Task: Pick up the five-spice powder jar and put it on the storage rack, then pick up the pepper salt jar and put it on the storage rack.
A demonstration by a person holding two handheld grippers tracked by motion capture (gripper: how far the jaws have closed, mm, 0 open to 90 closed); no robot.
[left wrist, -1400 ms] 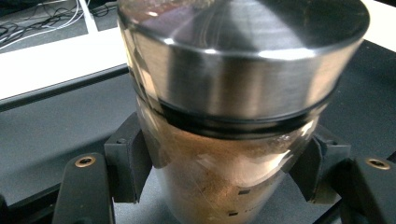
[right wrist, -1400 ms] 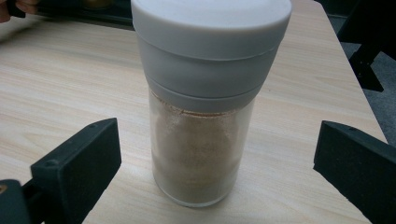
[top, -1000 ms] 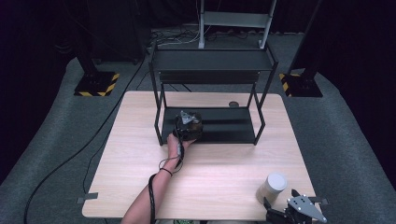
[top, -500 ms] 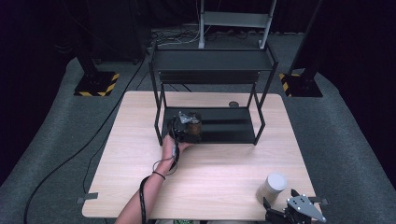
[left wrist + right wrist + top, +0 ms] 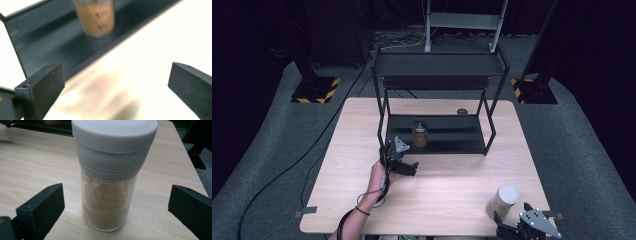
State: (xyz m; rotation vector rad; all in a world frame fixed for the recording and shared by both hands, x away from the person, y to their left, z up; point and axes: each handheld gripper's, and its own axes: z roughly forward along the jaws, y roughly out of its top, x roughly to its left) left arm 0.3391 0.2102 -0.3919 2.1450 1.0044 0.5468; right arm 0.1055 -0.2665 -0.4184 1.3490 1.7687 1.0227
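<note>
We log: jar [image 5: 420,134] on rack [image 5: 437,135] lower shelf. Left gripper [image 5: 401,161] on surface [image 5: 447,185], jaws released, empty. Right gripper [image 5: 527,231] jaws released, flanking shaker [image 5: 110,177]. Risk: off-centre closing tips shaker.

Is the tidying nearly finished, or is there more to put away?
About halfway, it seems. Done: the brown jar stands on the rack's bottom shelf, and the left tongs are open and empty over the table. In hand: nothing yet; the right tongs are open around the white-lidded spice jar without gripping it. Left: probably shelving that jar.
</note>
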